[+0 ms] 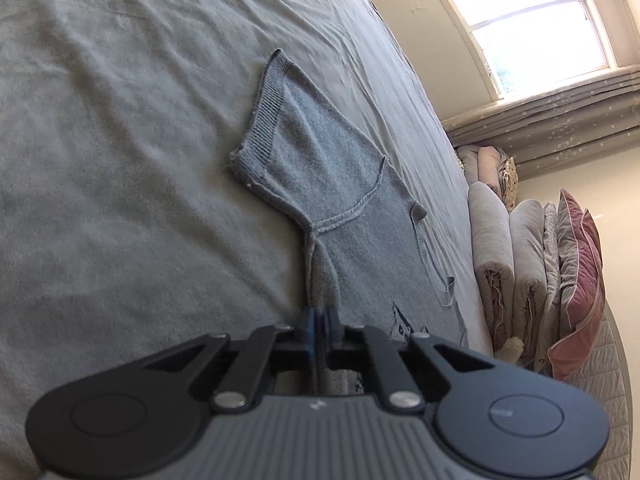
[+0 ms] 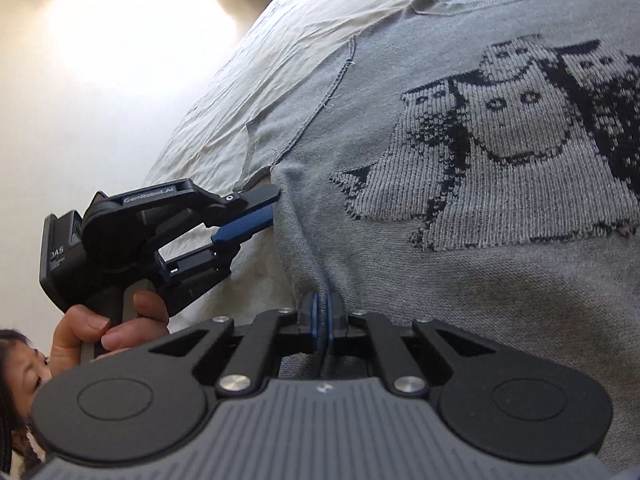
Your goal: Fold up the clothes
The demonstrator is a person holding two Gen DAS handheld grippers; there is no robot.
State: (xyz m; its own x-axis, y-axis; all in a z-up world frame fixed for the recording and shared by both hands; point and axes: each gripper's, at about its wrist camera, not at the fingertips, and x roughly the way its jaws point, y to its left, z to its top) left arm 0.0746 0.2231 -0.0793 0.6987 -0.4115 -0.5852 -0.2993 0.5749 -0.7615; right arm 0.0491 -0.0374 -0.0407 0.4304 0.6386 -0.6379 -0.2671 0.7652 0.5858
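Note:
A grey knit sweater [image 1: 352,184] with black cartoon figures [image 2: 500,128] lies spread flat on the bed. One short sleeve [image 1: 280,120] stretches away from my left gripper [image 1: 320,320], which is shut on the sweater's side edge below the armpit. The right wrist view shows that same left gripper [image 2: 272,204] from the side, its blue pads [image 2: 244,224] pinching the fabric edge, with a person's hand [image 2: 112,324] on its grip. My right gripper [image 2: 322,312] is shut on a raised ridge of the sweater's side, closer along the same edge.
The pale grey bedsheet [image 1: 120,120] is wrinkled and runs wide to the left of the sweater. Folded quilts and a pink pillow [image 1: 532,264] are stacked at the head of the bed below a window [image 1: 520,20] and curtain [image 1: 560,120].

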